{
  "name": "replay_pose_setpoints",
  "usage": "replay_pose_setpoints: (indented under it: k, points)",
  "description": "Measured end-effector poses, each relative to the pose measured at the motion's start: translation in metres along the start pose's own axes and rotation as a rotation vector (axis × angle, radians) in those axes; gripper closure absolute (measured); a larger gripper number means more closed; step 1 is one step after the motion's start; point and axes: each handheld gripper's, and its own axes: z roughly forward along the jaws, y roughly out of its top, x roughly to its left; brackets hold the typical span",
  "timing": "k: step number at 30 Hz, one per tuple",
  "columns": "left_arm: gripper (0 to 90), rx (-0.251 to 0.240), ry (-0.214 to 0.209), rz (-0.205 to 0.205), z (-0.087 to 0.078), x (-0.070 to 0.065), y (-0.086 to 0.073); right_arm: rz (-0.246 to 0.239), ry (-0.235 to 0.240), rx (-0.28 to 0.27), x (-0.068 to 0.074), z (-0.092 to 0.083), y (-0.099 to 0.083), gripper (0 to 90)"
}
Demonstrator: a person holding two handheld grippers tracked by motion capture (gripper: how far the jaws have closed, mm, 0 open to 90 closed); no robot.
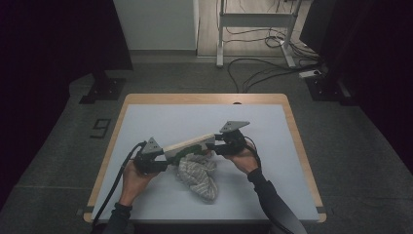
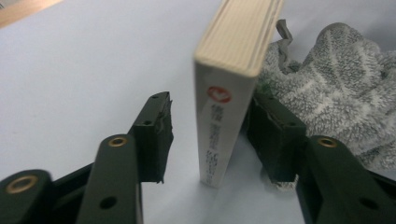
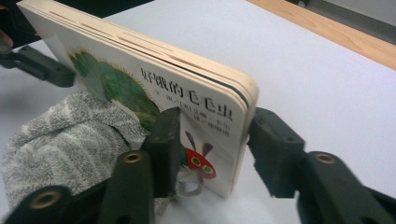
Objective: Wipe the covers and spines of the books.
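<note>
Book [image 1: 187, 144] betw. both grippers' spread jaws, ungripped, grey towel [image 1: 198, 174] touching underneath.

**A Table With a White Top and a Grey Towel on It**

A rectangular wooden table [image 1: 298, 127] stood on a grey floor [image 1: 360, 156]. A white mat [image 1: 165, 122] covered nearly all of its top, leaving a strip of light wood showing along the far edge and down both sides. A crumpled grey towel [image 1: 198, 174] with paler stripes lay directly on the mat, near the middle and toward the person's side. Around the towel the mat was plain white. Dark cables [image 1: 258, 73] lay on the floor beyond the table's far edge.
</note>
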Motion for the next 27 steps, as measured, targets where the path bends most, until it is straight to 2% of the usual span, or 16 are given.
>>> replay_pose_setpoints:
  k: [4,7,11,14,17,19,27]
  points:
    - [37.4,0.01,-0.046,-0.025,-0.006,0.003,-0.004,0.0,-0.015,0.0,0.0,-0.001,-0.001,59.2]
    - [29.8,0.025,-0.064,-0.038,-0.009,0.002,-0.007,-0.007,-0.025,0.003,0.0,-0.001,-0.001,60.6]
    - [17.5,0.021,-0.023,-0.051,-0.018,-0.005,-0.011,-0.011,-0.033,0.011,0.001,-0.002,-0.001,61.5]
    - [14.3,0.019,-0.015,-0.038,-0.025,-0.013,-0.012,-0.012,-0.035,0.013,0.001,-0.001,-0.001,61.5]
    - [14.2,0.019,-0.04,-0.018,-0.03,-0.024,-0.012,-0.012,-0.038,0.016,0.001,-0.001,0.0,61.4]
    - [14.1,0.027,-0.083,-0.01,-0.03,-0.033,-0.011,-0.014,-0.042,0.02,0.001,-0.001,0.001,61.2]
    - [11.3,0.022,-0.169,0.004,-0.017,-0.054,-0.002,-0.009,-0.048,0.023,0.002,0.0,0.002,60.6]
